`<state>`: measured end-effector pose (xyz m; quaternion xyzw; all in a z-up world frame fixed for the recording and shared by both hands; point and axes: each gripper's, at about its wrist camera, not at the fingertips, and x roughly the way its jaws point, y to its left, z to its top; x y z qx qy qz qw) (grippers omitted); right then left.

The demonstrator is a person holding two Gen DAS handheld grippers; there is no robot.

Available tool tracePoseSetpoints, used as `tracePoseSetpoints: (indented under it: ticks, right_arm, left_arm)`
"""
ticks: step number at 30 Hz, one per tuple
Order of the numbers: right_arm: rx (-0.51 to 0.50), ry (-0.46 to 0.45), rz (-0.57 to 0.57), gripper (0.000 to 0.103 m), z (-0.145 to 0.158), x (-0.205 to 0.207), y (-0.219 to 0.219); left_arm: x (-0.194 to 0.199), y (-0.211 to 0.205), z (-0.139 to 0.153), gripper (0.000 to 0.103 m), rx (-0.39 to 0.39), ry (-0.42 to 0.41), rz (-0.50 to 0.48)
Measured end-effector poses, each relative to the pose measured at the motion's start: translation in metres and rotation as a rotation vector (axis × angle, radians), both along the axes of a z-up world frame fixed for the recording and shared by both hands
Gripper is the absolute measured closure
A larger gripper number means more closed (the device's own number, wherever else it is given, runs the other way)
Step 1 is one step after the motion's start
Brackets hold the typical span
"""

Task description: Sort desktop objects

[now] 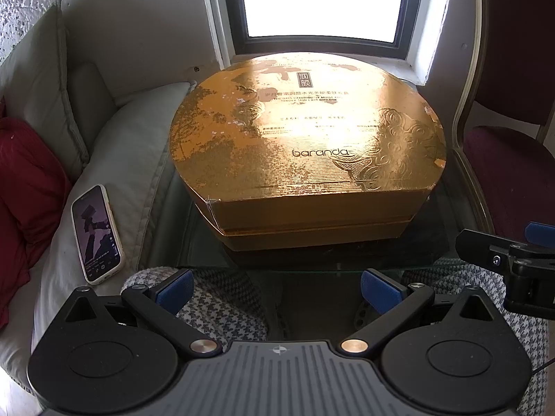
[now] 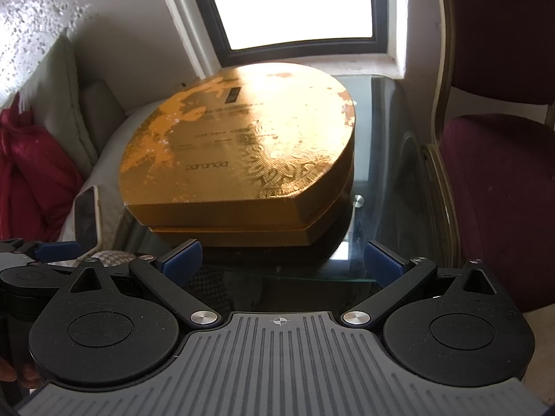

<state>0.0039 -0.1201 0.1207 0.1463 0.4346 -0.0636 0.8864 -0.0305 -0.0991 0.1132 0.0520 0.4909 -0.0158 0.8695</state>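
Gold box (image 1: pixel 305 145) on glass table (image 1: pixel 447 222), phone (image 1: pixel 97 234) on cushion (image 1: pixel 138 145), left

You are in a home sitting room. A glass side table (image 1: pixel 451 208) stands under a window (image 1: pixel 322 3) at 12 o'clock. At 9 o'clock a pale sofa (image 1: pixel 41 79) carries white and red cushions (image 1: pixel 20 180) and a phone (image 1: pixel 97 234). At 3 o'clock sits an upholstered maroon chair (image 2: pixel 499 180) with a curved wooden frame.
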Motion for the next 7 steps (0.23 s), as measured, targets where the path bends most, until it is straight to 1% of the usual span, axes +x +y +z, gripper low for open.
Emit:
tracePoseSetpoints:
  ticks: [4,7]
  right_arm:
    - [0.003,0.002,-0.005,0.001,-0.0017,0.0006,-0.001]
    - [0.006,0.003,-0.01,0.001,-0.0031,0.0007,-0.0022]
  left_arm:
    - [0.0018,0.0003,-0.0003,0.001,-0.012,0.002,-0.007]
    - [0.0021,0.0006,0.0017,0.001,-0.039,-0.01,-0.018]
